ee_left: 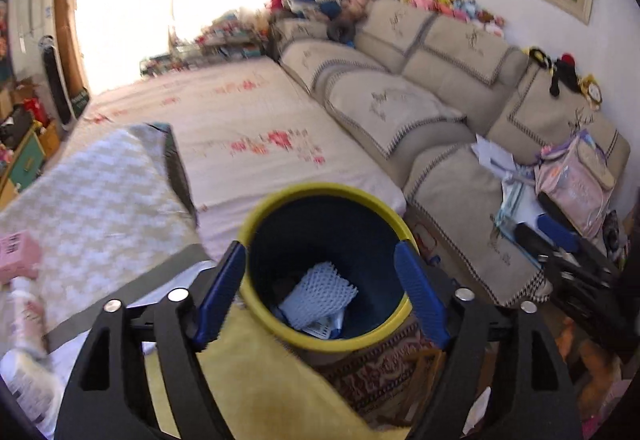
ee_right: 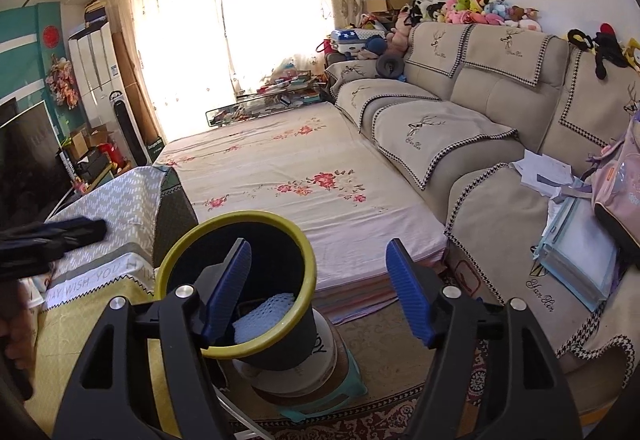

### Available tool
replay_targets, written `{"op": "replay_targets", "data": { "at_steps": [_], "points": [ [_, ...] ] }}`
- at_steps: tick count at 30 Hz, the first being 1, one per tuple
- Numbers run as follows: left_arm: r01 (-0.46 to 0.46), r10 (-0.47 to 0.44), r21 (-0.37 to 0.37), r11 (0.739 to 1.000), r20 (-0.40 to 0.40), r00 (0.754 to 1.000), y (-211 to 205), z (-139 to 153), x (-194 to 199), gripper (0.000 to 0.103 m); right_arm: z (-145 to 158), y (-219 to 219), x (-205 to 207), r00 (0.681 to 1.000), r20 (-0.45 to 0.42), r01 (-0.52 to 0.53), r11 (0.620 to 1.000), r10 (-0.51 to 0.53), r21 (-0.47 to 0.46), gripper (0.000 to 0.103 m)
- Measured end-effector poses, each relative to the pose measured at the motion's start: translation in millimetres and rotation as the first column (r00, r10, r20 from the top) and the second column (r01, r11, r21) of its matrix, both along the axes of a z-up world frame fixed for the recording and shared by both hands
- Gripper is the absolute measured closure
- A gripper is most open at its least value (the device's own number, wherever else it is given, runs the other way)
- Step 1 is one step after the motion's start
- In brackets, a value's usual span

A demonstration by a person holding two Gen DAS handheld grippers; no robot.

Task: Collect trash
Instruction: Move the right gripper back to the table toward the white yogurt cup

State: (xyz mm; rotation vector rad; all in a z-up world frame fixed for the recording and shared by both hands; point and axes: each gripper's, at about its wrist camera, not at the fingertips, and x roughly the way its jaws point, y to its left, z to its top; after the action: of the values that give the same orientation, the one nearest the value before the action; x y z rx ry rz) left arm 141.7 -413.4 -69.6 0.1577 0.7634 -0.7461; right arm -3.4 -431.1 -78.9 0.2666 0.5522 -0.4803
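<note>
A dark waste bin (ee_left: 328, 268) with a yellow-green rim stands raised on a white tub (ee_right: 296, 368) and a small teal stool (ee_right: 320, 396), at the foot of a low bed with a floral sheet (ee_right: 296, 175). Inside lie a pale blue foam fruit net (ee_left: 318, 294) and some printed paper scraps (ee_left: 322, 328), so part of the collecting looks done; the bin is far from full.

Both grippers hover over it with nothing in them: the left gripper (ee_left: 320, 280) spread wide straight above the opening, the right gripper (ee_right: 318, 284) equally agape, just off the rim toward the sofa.

Possible pickings remain, by the look of it: loose papers and folders (ee_right: 568, 236) beside a pink schoolbag (ee_left: 576, 183) on the beige sofa (ee_right: 460, 119), and a pink box (ee_left: 18, 254) on the checked cloth (ee_left: 92, 191) at left.
</note>
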Motion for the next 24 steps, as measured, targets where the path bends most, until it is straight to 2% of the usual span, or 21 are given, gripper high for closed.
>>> {"op": "replay_targets", "data": {
  "at_steps": [3, 7, 9, 12, 15, 19, 22, 24],
  "points": [
    [-0.039, 0.042, -0.047, 0.998, 0.061, 0.997, 53.2, 27.1, -25.8, 0.016, 1.9, 12.9, 5.7, 0.999, 0.005, -0.054, 0.999, 0.054, 0.006, 0.036],
    [-0.153, 0.165, -0.105, 0.983, 0.115, 0.980, 132.7, 57.1, -52.8, 0.010, 5.1, 39.2, 19.4, 0.989, 0.012, -0.146, 0.989, 0.146, 0.015, 0.036],
    [-0.220, 0.237, -0.125, 0.967, 0.141, 0.961, 174.2, 67.2, -66.9, 0.010, 6.5, 61.4, 31.7, 0.974, 0.016, -0.226, 0.974, 0.226, 0.027, 0.036],
    [-0.354, 0.372, -0.124, 0.927, 0.174, 0.912, 236.8, 73.6, -85.2, 0.009, 7.5, 103.0, 51.2, 0.937, 0.008, -0.350, 0.936, 0.350, 0.029, 0.036],
    [-0.469, 0.485, -0.129, 0.874, 0.168, 0.858, 299.6, 71.1, -100.6, 0.009, 4.1, 158.0, 75.6, 0.875, -0.013, -0.483, 0.875, 0.483, 0.031, 0.036],
    [-0.587, 0.598, -0.117, 0.801, 0.143, 0.789, 379.9, 57.8, -119.0, 0.009, -4.6, 226.4, 106.2, 0.759, -0.028, -0.646, 0.758, 0.651, 0.091, 0.036],
    [-0.665, 0.672, -0.103, 0.740, 0.130, 0.729, 431.0, 42.7, -132.4, 0.009, -8.6, 270.1, 129.8, 0.680, -0.030, -0.722, 0.676, 0.733, 0.149, 0.036],
    [-0.697, 0.705, -0.106, 0.709, 0.113, 0.700, 458.5, 33.4, -139.2, 0.009, -11.1, 296.9, 142.8, 0.637, -0.032, -0.754, 0.631, 0.770, 0.181, 0.036]
  ]
}}
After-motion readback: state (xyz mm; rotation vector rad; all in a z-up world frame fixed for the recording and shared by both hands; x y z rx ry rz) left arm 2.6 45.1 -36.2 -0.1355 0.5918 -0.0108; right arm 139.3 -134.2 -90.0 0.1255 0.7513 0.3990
